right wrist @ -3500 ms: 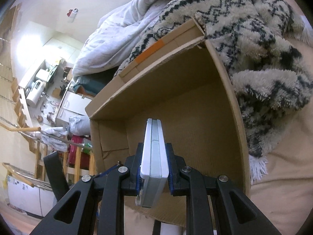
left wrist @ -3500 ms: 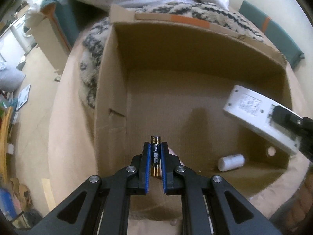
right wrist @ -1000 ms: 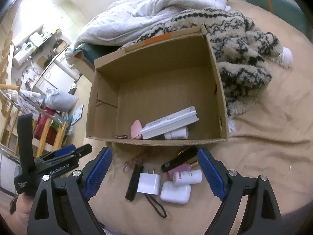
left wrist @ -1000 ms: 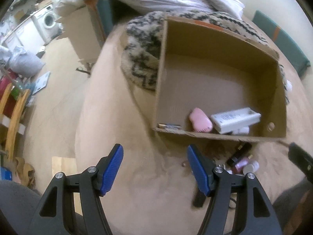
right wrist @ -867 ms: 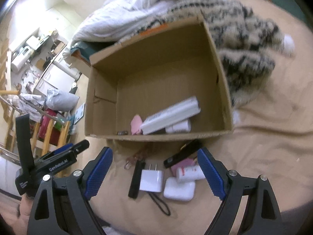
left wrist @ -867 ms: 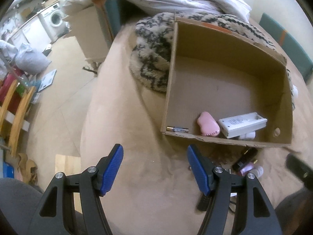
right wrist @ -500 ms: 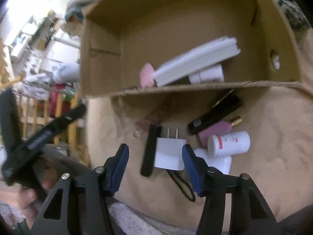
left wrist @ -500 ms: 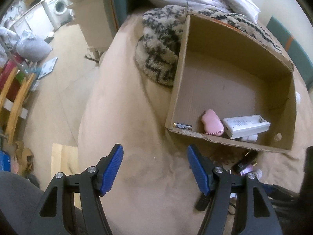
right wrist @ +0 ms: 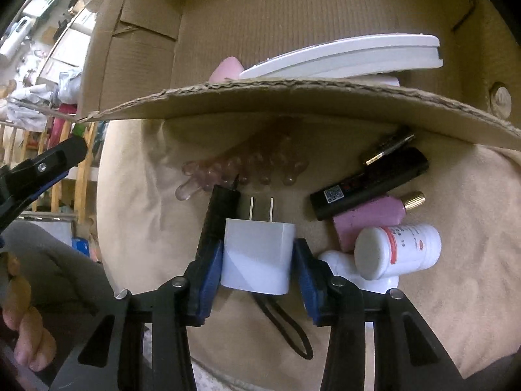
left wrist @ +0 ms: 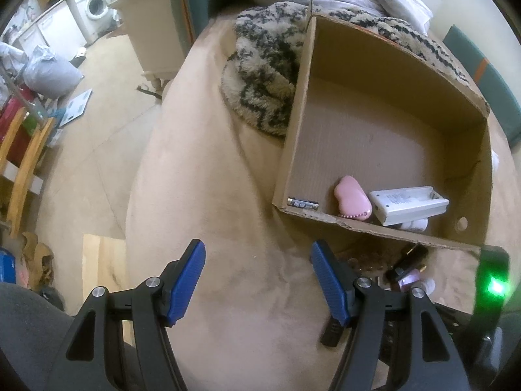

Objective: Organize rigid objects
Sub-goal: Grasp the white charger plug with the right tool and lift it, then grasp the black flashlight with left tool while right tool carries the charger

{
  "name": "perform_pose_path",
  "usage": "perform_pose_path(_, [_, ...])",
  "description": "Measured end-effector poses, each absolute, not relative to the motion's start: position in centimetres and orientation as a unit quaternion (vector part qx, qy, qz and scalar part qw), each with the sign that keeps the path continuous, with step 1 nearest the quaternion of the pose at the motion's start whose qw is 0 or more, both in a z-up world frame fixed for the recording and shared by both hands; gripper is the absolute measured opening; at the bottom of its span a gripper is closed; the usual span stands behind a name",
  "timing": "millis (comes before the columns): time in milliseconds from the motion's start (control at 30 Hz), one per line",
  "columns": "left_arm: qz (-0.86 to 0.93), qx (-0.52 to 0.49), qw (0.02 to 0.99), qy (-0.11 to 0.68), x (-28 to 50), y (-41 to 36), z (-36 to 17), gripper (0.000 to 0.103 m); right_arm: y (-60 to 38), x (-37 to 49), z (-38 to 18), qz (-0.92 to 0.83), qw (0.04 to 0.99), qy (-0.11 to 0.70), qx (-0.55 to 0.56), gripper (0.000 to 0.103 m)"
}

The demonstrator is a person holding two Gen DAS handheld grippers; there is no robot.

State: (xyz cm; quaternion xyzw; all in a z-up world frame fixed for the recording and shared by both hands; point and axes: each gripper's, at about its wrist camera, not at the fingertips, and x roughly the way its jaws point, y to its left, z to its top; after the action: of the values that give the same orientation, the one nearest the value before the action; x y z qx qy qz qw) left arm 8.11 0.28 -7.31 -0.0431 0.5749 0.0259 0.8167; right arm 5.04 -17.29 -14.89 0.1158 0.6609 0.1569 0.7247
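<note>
- Right gripper [right wrist: 257,262] clamped on the white plug adapter [right wrist: 259,255]; blue pads flat against both side faces, jaws just closed in around it.
- Adapter lying on the beige bed cover [right wrist: 136,215], prongs aimed at the cardboard box [right wrist: 293,93], just in front of the near wall.
- Left pad squeezed between the adapter and a black stick [right wrist: 218,215] touching its left side; worth checking that the stick stays out of the grip.
- Dark cord [right wrist: 286,325] trailing from beneath the adapter toward the camera; cannot tell whether attached, so a slow lift, watching for drag.
- Straight up first, high enough to clear the ragged box edge, then forward and down onto bare floor, short of the white remote [right wrist: 345,57] and pink case [right wrist: 228,68].
- White bottle [right wrist: 397,249] and pink bottle [right wrist: 371,220] close on the right; no sideways swing.
- Left gripper [left wrist: 257,280] wide apart, holding nothing, above bare cover; best kept clear.
</note>
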Motion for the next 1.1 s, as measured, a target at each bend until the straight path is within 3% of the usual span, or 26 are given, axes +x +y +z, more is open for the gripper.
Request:
perform_pose_path(467, [-0.012, -0.006, 0.783, 0.622, 7.4, -2.5, -10.6, 0.065, -21.7, 3.3, -5.4, 0.192, 0.8, 0.549, 0.146, 0.046])
perform_pose_path(1100, [-0.082, 0.06, 0.717, 0.689, 6.4, -10.2, -16.9, 0.069, -26.6, 3.8, -5.1, 0.174, 0.817, 0.497, 0.236, 0.046])
